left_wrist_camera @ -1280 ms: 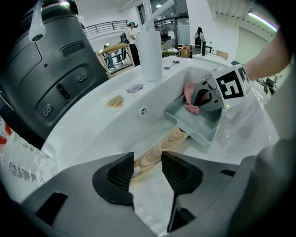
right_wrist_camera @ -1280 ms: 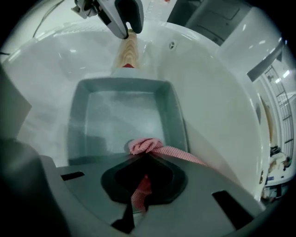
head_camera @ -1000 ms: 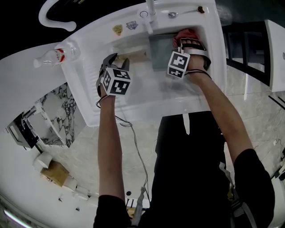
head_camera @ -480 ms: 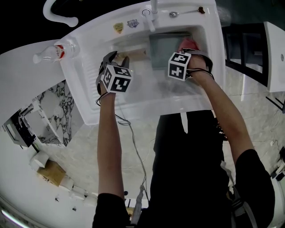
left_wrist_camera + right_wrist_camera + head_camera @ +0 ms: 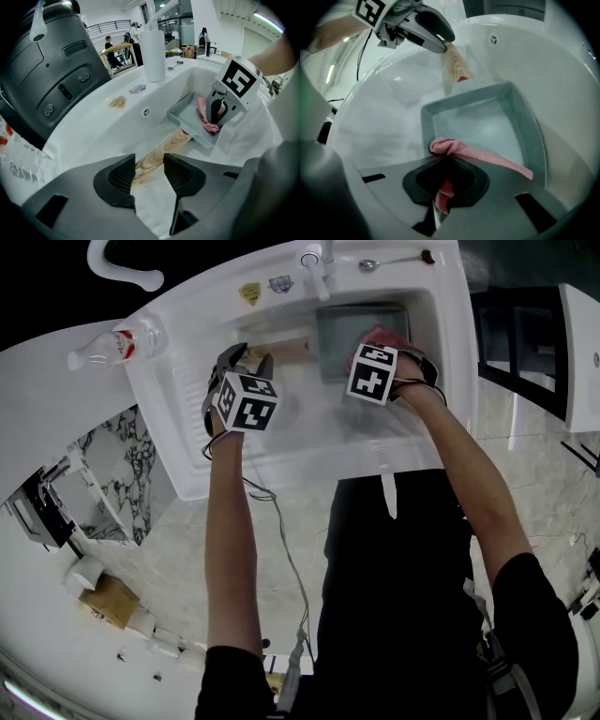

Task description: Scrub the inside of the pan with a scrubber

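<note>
Pan (image 5: 483,126): grey, square and shallow, with a raised rim all round. The floor is matt with a faint pale film. It lies flat in the basin of the white sink (image 5: 234,465), at the back on the person's right, just below the tap (image 5: 323,268).

Handle (image 5: 161,152): pale wood with visible grain and a red patch where it meets the pan. It runs from the pan's left side across the basin floor.

Left gripper (image 5: 149,176): clenched on the far end of the handle, which fills the narrow gap between the two pads. No other part of the gripper is seen touching the pan.

Right gripper (image 5: 446,161): closed tight on the scrubber (image 5: 459,149), with the jaws pinching a fold of it.

Scrubber: pink dotted mesh, bunched into a knot at the jaw tips. One flat strip trails right over the pan's near edge. The knot rests on the pan floor at the near left corner.

A clear plastic bottle (image 5: 112,351) lies on its side on the counter, left of the sink. A spoon (image 5: 375,263) lies on the back ledge.
</note>
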The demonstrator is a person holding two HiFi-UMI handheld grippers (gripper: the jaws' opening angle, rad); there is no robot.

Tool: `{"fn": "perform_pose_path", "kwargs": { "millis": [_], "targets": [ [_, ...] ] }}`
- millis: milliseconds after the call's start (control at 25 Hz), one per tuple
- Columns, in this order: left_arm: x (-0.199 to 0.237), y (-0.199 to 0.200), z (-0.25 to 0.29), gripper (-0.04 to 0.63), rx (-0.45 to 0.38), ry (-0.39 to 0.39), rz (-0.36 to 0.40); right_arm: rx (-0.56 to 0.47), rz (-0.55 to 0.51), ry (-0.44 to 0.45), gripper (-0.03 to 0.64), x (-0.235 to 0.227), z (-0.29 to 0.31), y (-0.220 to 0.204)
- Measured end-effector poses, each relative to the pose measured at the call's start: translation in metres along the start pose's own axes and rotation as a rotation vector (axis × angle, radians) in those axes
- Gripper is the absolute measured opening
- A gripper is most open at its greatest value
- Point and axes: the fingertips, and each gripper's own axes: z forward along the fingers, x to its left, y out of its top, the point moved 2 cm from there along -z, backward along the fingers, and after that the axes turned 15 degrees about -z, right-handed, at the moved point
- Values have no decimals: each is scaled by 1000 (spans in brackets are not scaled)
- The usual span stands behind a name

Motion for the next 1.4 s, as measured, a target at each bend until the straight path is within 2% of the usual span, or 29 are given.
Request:
{"fn": "perform_pose_path", "kwargs": {
  "millis": [400,520,600,760,880,1200,1400],
  "targets": [
    [0,0,1,198,2,-1,2,-249,67,-16,25,-7,3,53],
    [1,0,1,198,3,-1,6,-288,88,-37,25,-10,4,63],
    [1,-1,1,198,4,-1,10,-287,45,-71,25,-10,5,67],
    [1,0,1,198,-1,-3,15,-257,-56,-183,25,-16,6,67],
    [1,0,0,198,-1,-6,15,-213,-117,-331,25,-31,2,67],
    [1,1,1,198,2,-6,14,-156,-120,-650,18,-80,-8,63],
    [1,1,1,198,8,-1,11,-47,-189,-751,17,-97,-9,57]
  ]
}}
